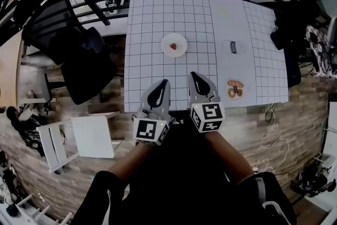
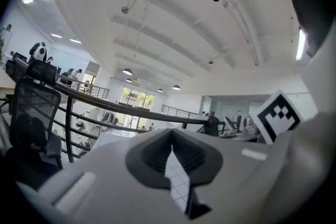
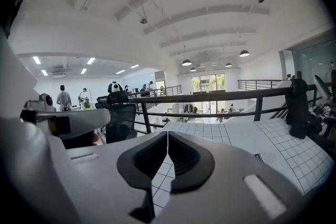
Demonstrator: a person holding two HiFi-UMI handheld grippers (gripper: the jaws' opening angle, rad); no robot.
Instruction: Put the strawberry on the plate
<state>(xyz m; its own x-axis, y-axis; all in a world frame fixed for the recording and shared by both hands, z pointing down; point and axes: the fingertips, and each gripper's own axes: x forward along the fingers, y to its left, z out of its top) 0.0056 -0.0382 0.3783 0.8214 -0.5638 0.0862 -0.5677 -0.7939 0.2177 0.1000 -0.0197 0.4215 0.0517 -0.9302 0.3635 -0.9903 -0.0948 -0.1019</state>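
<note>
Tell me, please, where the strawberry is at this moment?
In the head view, the strawberry lies on the small white plate near the middle of the gridded table, ahead of the left gripper and right gripper.

Black office chair beside gridded table

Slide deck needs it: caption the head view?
Strawberry on the white plate; left hand-held gripper and right hand-held gripper shut, empty, at the table edge.
</note>
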